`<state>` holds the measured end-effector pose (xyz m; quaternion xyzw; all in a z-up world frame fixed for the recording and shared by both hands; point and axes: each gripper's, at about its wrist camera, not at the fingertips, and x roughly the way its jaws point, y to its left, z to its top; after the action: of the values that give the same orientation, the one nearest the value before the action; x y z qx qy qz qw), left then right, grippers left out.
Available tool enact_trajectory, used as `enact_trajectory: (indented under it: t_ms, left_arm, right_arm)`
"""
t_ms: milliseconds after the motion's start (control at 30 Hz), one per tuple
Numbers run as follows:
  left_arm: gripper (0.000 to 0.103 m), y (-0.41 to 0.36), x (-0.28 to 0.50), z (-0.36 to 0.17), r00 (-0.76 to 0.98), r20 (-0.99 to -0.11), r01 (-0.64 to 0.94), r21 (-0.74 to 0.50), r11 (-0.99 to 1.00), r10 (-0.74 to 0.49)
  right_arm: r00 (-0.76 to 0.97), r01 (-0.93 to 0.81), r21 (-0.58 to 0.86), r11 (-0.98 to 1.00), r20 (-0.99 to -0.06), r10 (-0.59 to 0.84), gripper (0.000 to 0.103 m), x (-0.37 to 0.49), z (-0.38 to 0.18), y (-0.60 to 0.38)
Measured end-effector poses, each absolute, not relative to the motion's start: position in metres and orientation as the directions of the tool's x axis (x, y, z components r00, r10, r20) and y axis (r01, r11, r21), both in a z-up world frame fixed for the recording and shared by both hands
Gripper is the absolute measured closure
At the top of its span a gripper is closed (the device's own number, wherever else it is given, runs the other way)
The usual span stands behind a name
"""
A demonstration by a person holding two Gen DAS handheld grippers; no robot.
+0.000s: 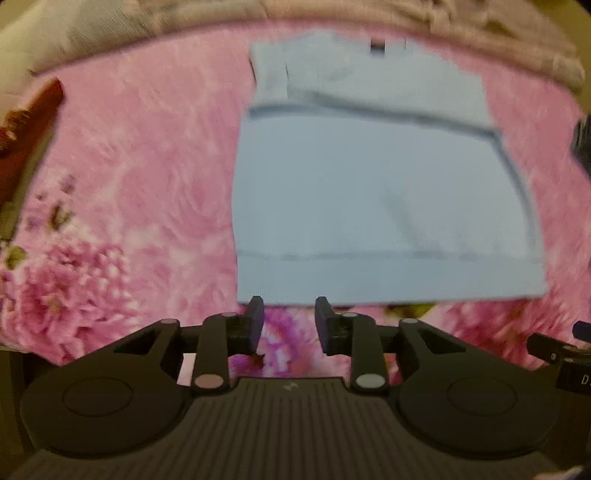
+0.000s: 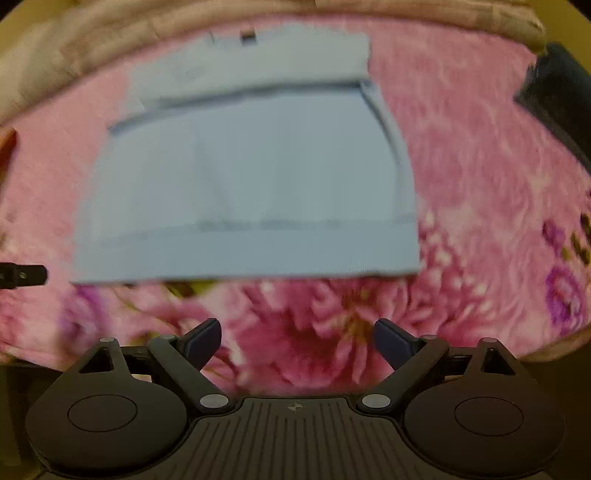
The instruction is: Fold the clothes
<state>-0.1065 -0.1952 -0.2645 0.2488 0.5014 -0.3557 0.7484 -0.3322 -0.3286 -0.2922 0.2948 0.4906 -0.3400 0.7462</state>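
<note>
A pink blanket [image 1: 140, 177] printed with large pink and purple flowers is spread over the bed and fills most of both views, which are blurred. A light blue garment [image 1: 380, 206] is laid flat on it, folded into a rough rectangle with its ribbed hem nearest the cameras and a small dark label at the far edge. Beyond the blanket, a crumpled beige cover [image 1: 498, 26] is seen along the far side. A dark object [image 2: 557, 99] is seen at the right edge of the right wrist view. The left gripper [image 1: 289, 314] is held released above the hem, nothing between its fingers. The right gripper [image 2: 297, 332] is spread wide over the flowers, empty.
</note>
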Motion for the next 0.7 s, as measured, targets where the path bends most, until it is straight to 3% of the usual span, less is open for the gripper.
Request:
enact_trajectory:
  t_ms: [333,700]
  left_arm:
    - [0.065,-0.174,-0.2,-0.163,0.349,-0.87,0.751,0.037,0.659,-0.348]
    - [0.06,-0.138,-0.262,-0.102,0.439,-0.811,0.728,0.07,0.682,-0.387]
  right_arm:
    - [0.383,0.726,0.086,0.682,-0.874,-0.298,0.008,-0.369,-0.179,-0.321]
    - [0.453,0.656,0.095,0.749,-0.843,-0.29,0.008,-0.418,-0.13,-0.28]
